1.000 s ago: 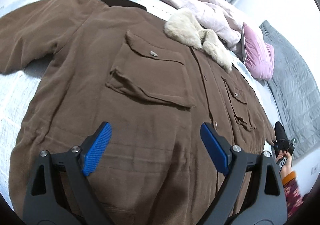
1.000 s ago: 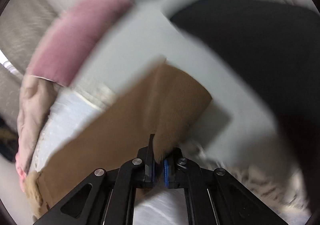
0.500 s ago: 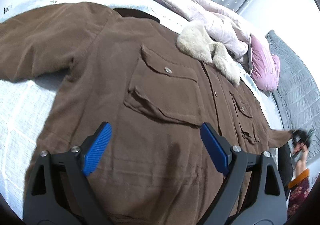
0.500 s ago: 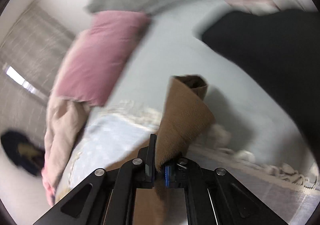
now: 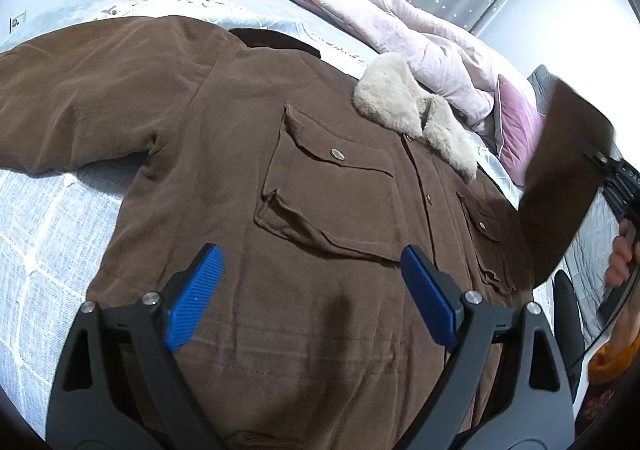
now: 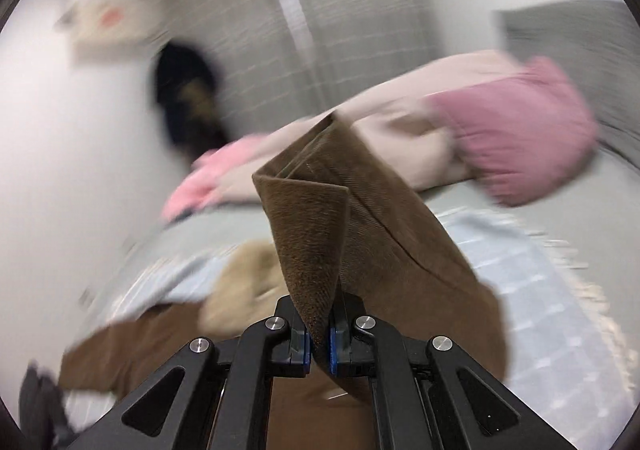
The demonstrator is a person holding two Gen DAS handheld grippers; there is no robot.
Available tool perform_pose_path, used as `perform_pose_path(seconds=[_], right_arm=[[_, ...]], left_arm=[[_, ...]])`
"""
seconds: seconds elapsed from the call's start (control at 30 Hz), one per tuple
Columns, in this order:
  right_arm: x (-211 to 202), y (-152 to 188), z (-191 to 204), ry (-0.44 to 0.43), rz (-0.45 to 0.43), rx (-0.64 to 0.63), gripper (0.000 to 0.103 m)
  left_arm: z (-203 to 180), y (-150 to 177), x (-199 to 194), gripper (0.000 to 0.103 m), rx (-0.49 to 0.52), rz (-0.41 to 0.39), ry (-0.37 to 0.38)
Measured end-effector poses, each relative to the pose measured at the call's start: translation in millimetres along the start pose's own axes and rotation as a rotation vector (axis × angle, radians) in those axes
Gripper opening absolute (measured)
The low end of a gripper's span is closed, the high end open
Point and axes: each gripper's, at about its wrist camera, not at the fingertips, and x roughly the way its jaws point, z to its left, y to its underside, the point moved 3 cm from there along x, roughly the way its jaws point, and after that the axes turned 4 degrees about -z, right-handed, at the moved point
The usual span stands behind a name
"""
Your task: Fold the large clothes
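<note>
left wrist view: the brown jacket [image 5: 304,178] lies spread face up on the bed [image 5: 48,234], its body filling the middle of the picture and its long axis running from the near hem under the camera to the fur collar [image 5: 416,118] at the far right. one sleeve [image 5: 92,102] stretches flat to the far left. the left gripper [image 5: 312,294] hangs over the lower front with its jaws wide and nothing between them; the cloth lies straight ahead and below. at the right edge the other sleeve [image 5: 564,186] stands lifted off the bed, held up by the right gripper [image 5: 612,170], with a hand [image 5: 622,258] behind it. a pink coat [image 5: 404,38] and a pink pillow [image 5: 516,130] lie beyond the collar. some pale marks show on the right tool, too small to read.

right wrist view: blurred. the right gripper [image 6: 319,342] has its jaws nearly closed, pinching the cuff end of the sleeve [image 6: 360,226], which rises ahead of them and drapes to the right. the jacket's body [image 6: 140,346] lies low and left, so the fold looks set to carry the sleeve leftward across the chest; the right hand is the nearer one. no labels or writing are readable.
</note>
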Motion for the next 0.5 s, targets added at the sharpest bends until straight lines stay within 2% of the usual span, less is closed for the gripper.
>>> perform_pose_path(seconds=[0.07,0.13,0.27,0.37,0.43,0.5], right_arm=[[33.7,37.5,49.4,-0.119,0.107,-0.065,0.019],[54.4,77.4,73.7,-0.195,0.231,-0.084,0.030],[65.5,125.2,77.5,-0.266,0.350,-0.029,0.043],[62.7,132.9,31.7,-0.216,0.343,0.074,0.049],[42.9,132.6,-7.7,-0.118,0.295,0.139,0.051],[27.0,126.1,-46.2,-0.020,0.234,0.186,0.051]], left_arm=[[-1.4,0.8,0.3,0.091,0.007,0.001,0.008],[-2.9,0.6,-0.6,0.091,0.014,0.002,0.013],[-15.7,-3.2,-8.4,0.090,0.063,-0.001,0.050],[-33.7,-9.4,-9.6,0.089,0.106,0.000,0.100],[-46.7,-14.2,-5.1,0.086,0.105,0.015,0.148],[-65.6,-17.8,11.3,0.084,0.101,0.072,0.203]])
